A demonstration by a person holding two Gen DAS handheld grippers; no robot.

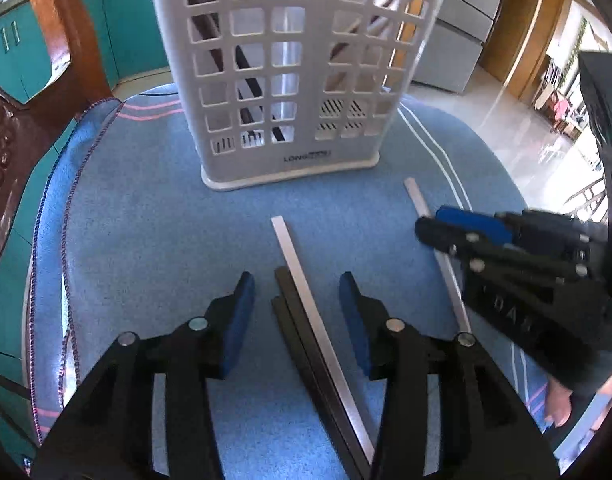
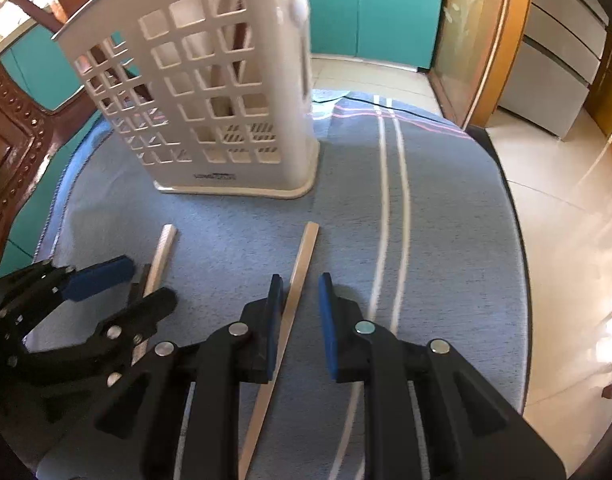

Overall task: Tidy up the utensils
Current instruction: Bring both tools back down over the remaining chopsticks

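Observation:
A white slotted utensil holder [image 1: 289, 80] [image 2: 209, 92] stands upright on the blue cloth, with dark and pale sticks showing through its grid. My left gripper [image 1: 297, 292] [image 2: 137, 284] is open, low over a silver chopstick [image 1: 301, 272] and black chopsticks [image 1: 301, 320] that lie flat between its blue pads, untouched. My right gripper [image 2: 301, 292] [image 1: 428, 222] is open narrowly astride a second pale chopstick [image 2: 301, 272] [image 1: 416, 196] on the cloth. That stick lies close to the left pad, and a gap shows on the right side.
The blue cloth [image 2: 446, 220] with white and pink stripes covers a round table. A carved wooden chair [image 1: 9, 152] stands at the left. Tiled floor [image 2: 566, 220] drops away beyond the right edge. A person's hand [image 1: 558, 400] holds the right gripper.

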